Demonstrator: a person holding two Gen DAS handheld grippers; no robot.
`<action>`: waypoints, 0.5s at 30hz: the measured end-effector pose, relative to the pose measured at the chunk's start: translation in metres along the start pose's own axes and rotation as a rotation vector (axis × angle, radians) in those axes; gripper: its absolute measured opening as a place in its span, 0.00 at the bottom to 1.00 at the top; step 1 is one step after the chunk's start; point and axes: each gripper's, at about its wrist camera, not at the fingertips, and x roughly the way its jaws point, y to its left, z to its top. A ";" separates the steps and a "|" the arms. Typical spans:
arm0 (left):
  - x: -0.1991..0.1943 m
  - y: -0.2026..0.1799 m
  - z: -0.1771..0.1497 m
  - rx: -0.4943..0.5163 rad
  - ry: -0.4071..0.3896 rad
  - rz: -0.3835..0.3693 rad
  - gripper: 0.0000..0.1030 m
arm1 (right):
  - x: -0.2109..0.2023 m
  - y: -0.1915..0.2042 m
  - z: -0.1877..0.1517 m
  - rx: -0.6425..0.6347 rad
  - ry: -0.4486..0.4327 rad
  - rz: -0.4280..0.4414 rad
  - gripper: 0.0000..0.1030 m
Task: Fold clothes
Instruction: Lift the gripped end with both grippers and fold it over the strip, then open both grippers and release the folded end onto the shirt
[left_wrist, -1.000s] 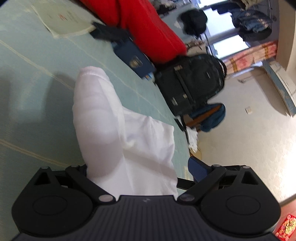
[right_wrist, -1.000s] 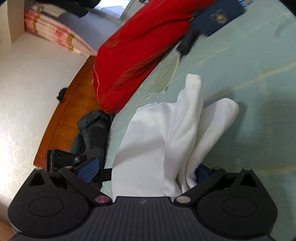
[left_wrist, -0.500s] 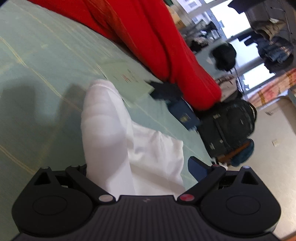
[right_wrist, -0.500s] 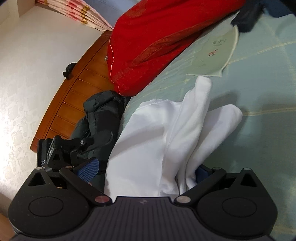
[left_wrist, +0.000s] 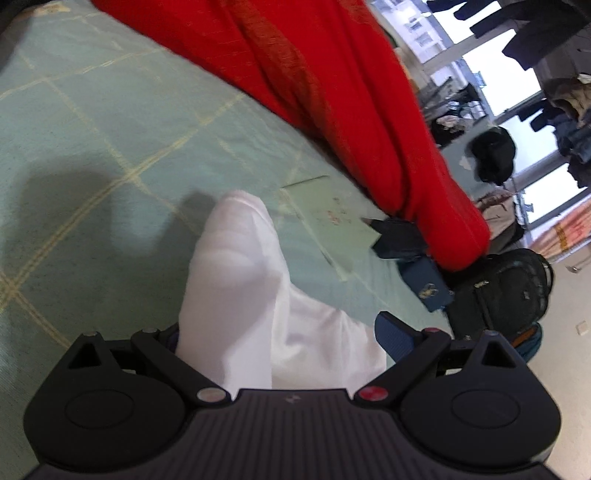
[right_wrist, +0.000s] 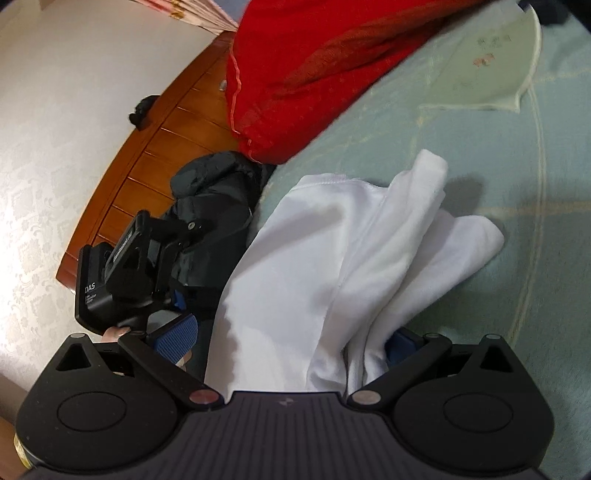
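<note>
A white garment (left_wrist: 236, 295) hangs bunched between my left gripper's (left_wrist: 280, 332) blue-padded fingers (left_wrist: 391, 332) above the pale green bedspread (left_wrist: 92, 147); the left pad is hidden by cloth. In the right wrist view the same white garment (right_wrist: 332, 258) drapes in folds between my right gripper's (right_wrist: 288, 339) fingers (right_wrist: 177, 332). Both sets of jaws stand wide with cloth filling the gap. The left gripper's body (right_wrist: 122, 258) shows at the left of the right wrist view.
A red quilt (left_wrist: 332, 92) lies along the bed's far side, also in the right wrist view (right_wrist: 314, 66). A pale paper sheet (left_wrist: 325, 218), dark blue booklet (left_wrist: 424, 284) and black backpack (left_wrist: 506, 291) lie beyond. A dark jacket (right_wrist: 214, 192) lies by the wooden headboard (right_wrist: 155, 147).
Both grippers have swung with the garment: the left view turned toward the red quilt, the right view toward the headboard. The garment stays held and hangs the same way.
</note>
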 end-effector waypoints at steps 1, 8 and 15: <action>0.002 0.003 0.000 0.001 -0.006 0.021 0.93 | 0.001 -0.004 -0.002 0.008 0.002 -0.005 1.00; -0.023 -0.008 -0.004 0.160 -0.153 0.114 0.93 | -0.007 -0.036 -0.002 0.064 -0.047 -0.041 1.00; -0.008 -0.013 -0.045 0.288 -0.025 -0.012 0.94 | -0.007 -0.063 0.012 0.135 -0.153 -0.012 0.81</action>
